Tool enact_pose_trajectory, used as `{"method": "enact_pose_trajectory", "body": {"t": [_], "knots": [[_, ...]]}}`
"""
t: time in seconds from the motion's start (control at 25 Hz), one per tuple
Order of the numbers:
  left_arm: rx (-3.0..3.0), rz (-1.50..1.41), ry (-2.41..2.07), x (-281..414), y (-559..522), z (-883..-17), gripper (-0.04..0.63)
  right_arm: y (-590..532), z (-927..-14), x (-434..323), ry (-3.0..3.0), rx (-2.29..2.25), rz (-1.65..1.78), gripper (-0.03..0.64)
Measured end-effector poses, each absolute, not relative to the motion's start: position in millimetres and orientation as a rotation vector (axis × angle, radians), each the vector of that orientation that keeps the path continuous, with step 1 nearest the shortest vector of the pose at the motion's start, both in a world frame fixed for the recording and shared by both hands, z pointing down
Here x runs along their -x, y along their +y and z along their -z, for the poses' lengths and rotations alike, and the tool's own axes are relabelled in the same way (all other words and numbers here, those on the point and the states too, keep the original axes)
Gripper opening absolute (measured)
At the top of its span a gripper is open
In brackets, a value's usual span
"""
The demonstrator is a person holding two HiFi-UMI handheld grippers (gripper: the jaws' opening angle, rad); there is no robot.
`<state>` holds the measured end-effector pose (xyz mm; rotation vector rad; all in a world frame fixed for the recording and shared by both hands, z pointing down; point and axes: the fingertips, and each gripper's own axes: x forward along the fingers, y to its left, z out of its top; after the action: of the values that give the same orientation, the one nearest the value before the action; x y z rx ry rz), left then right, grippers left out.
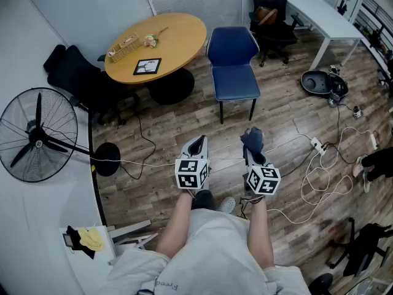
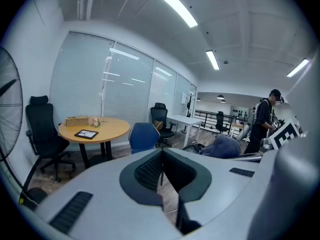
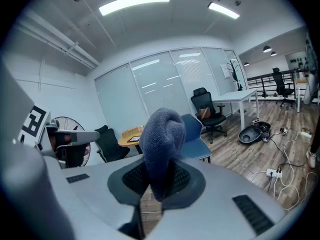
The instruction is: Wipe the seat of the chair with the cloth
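Note:
A blue chair (image 1: 233, 66) stands on the wooden floor beside the round table, its seat (image 1: 235, 82) bare; it also shows in the left gripper view (image 2: 143, 136) and behind the cloth in the right gripper view (image 3: 196, 139). My right gripper (image 1: 253, 145) is shut on a dark blue-grey cloth (image 1: 252, 140), which bulges up between its jaws (image 3: 161, 144). My left gripper (image 1: 198, 147) is shut with nothing in it (image 2: 161, 170). Both grippers hang over the floor, well short of the chair.
A round wooden table (image 1: 156, 45) carries a basket (image 1: 123, 48) and a tablet (image 1: 147, 66). Black office chairs (image 1: 83, 78) (image 1: 270, 17), a standing fan (image 1: 38, 135), a white desk (image 1: 325, 17) and cables with a power strip (image 1: 317, 145) surround the floor. A person (image 2: 262, 119) stands at right.

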<state>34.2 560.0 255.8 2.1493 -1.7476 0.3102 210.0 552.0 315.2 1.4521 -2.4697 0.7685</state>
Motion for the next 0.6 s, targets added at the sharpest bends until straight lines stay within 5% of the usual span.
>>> {"method": "enact_pose_trajectory", "body": {"t": [0.6], "knots": [[-2.068, -0.337, -1.79, 14, 562, -277, 0.026, 545, -326, -216, -2.527, -1.523, -0.94, 0.054]]}}
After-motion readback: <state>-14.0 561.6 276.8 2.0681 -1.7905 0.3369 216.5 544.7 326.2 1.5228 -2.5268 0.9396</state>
